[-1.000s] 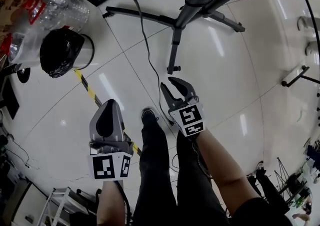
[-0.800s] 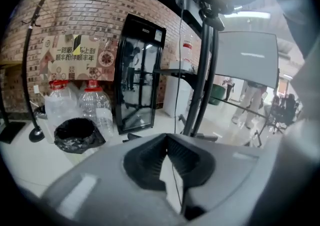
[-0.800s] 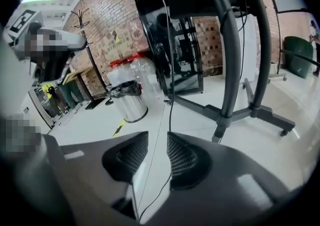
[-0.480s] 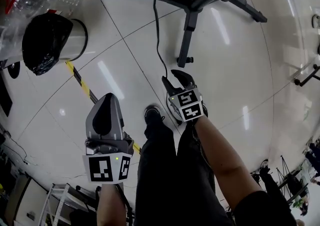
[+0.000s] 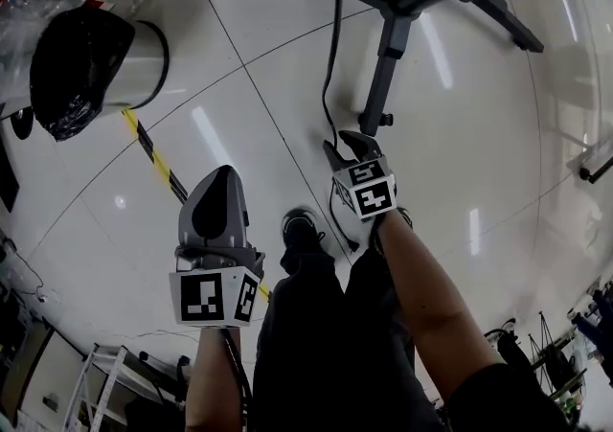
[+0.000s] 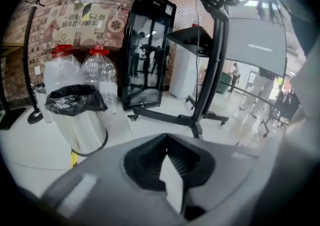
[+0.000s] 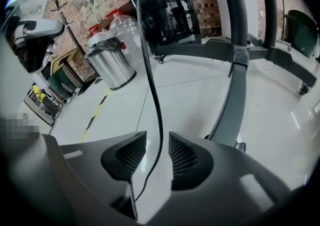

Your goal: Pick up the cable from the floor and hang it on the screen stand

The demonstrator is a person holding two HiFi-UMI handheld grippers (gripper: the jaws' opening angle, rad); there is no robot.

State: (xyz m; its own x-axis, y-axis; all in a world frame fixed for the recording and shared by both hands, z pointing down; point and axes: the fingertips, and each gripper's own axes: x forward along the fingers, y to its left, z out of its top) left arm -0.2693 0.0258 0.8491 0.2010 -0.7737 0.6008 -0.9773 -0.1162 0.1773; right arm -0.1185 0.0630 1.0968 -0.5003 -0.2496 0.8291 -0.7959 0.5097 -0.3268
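Observation:
A black cable (image 5: 334, 37) hangs from above beside the screen stand (image 5: 385, 66) and runs down to the white floor. My right gripper (image 5: 347, 143) is low at the cable's bottom end, next to the stand's foot. In the right gripper view the cable (image 7: 152, 84) passes between the jaws of the right gripper (image 7: 156, 145). Those jaws have just been opening, and the pads stand apart from the cable. My left gripper (image 5: 220, 176) hovers shut over bare floor at the left, holding nothing. In its own view the left gripper (image 6: 167, 142) has its tips together.
A steel bin with a black liner (image 5: 124, 61) stands at the back left, with large water bottles (image 6: 97, 69) beside it. Yellow-black tape (image 5: 153, 157) crosses the floor. The stand's legs (image 7: 232, 99) spread ahead of the right gripper. The person's shoe (image 5: 302, 226) is between the grippers.
Both grippers have sunk toward the floor. The right gripper has closed in on the cable near the stand's foot, and its jaws have come round the cable.

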